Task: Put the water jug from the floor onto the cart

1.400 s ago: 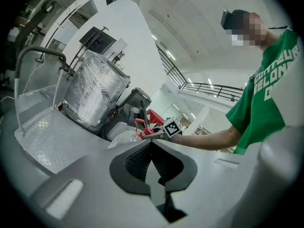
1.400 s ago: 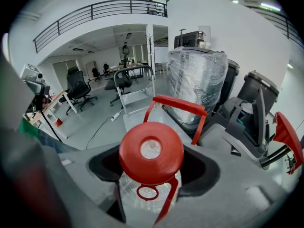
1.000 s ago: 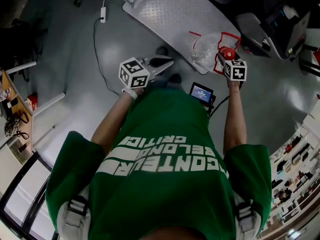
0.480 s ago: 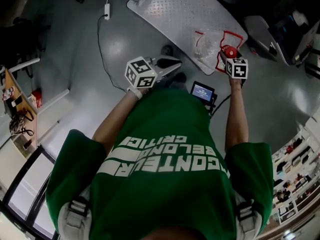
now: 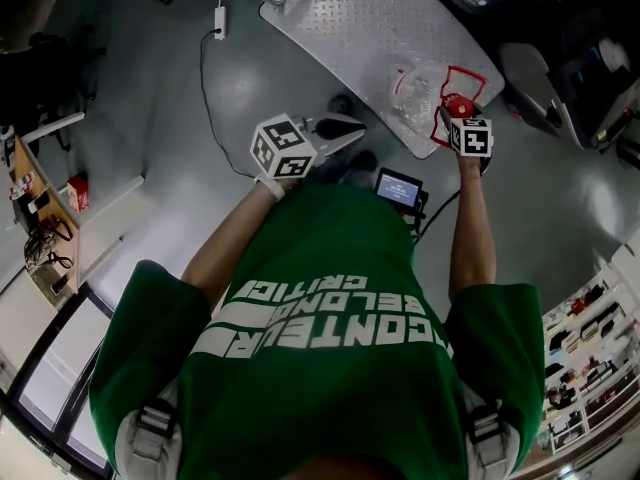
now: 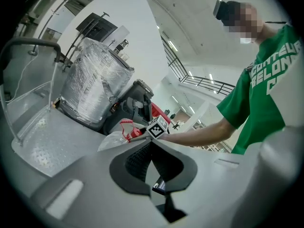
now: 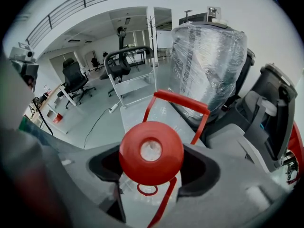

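Right gripper (image 5: pixel 453 118) is clenched on the jug (image 5: pixel 418 90), its jaws clamped at the neck just under the red cap (image 7: pixel 151 152). The clear jug, with its red handle (image 7: pixel 183 101), sits over the near edge of the cart (image 5: pixel 350 18); whether it rests on the deck cannot be told. Left gripper (image 5: pixel 335 128) is pressed together at the tips and grasps nothing, held near the person's chest, well apart from the jug.

One clear plastic water jug with red cap and handle (image 5: pixel 415 88); one grey diamond-plate metal cart (image 5: pixel 350 23); two grey grippers, left gripper (image 5: pixel 338 128) and right gripper (image 5: pixel 452 113); one small black lit screen (image 5: pixel 398 188).
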`<state>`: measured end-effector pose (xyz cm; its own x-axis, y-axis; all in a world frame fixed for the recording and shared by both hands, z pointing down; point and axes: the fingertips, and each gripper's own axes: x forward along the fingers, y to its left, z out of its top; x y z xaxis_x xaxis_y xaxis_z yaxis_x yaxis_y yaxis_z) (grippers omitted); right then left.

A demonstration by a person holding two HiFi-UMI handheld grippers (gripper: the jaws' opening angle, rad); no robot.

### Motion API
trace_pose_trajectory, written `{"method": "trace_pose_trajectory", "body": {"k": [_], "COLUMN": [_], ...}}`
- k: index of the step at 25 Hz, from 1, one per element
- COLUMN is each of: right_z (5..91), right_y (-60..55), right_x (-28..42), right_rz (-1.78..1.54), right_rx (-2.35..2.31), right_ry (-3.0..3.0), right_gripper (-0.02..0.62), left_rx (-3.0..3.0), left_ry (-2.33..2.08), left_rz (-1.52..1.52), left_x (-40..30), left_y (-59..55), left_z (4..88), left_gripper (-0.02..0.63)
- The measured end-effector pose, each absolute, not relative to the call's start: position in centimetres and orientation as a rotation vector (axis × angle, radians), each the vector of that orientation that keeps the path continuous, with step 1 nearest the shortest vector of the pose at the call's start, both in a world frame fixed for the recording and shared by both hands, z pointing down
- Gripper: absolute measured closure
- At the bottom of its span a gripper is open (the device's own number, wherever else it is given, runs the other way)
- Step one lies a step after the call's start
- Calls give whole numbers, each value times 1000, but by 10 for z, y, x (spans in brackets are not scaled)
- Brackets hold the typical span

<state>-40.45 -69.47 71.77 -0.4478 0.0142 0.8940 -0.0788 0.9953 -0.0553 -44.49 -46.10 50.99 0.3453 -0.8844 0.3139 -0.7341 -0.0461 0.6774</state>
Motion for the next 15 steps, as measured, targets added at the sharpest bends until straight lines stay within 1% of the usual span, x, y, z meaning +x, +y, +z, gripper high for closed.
{"method": "trace_pose_trajectory", "body": {"k": [15], "right_z": [779], "right_y": [-710], "right_x": [-441], "right_rz": [128], "right_rx": [68], "right_ry": [-1930], "right_gripper": [291], "left_rx": [1748], "left_ry": [-1437], "left_rz": [-237], "left_x": [-499], "left_y": [-464], "left_z": [529], "left_gripper": [597]}}
